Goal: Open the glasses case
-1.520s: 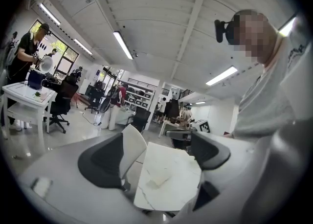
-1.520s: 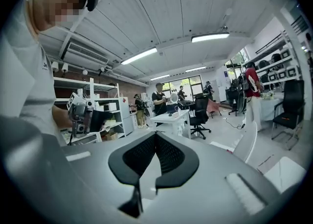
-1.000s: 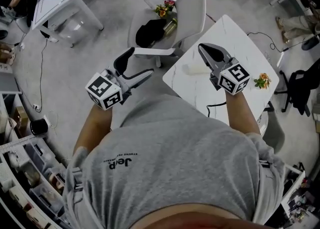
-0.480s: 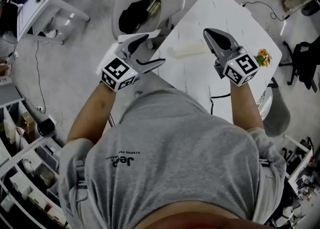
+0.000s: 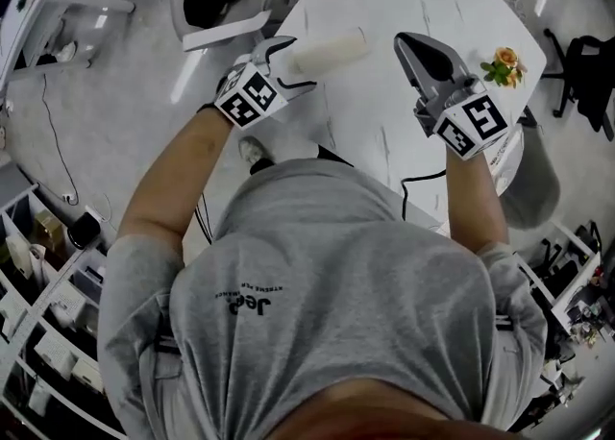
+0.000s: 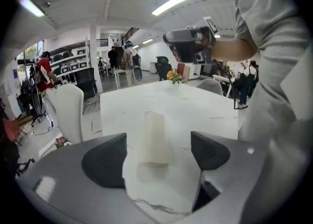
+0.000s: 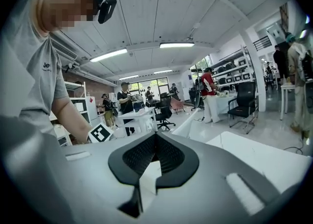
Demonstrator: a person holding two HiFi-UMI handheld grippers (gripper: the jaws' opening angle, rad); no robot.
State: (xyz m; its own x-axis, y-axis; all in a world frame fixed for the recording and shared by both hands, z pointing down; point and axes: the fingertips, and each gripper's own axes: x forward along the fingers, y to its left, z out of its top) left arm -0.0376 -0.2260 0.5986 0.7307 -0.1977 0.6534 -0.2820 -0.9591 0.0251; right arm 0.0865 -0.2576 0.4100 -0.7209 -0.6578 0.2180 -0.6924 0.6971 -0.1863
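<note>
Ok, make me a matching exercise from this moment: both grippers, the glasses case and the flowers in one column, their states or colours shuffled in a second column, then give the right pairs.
Things:
1. left gripper
2. right gripper
3. glasses case
4. flowers

States:
A. orange, near the table's edge
B. jaws together, nothing between them
C. cream, lying on the white table
D. jaws apart, lined up on either side of the case

Pairs: 1-D, 2-B, 3-C, 4-A
</note>
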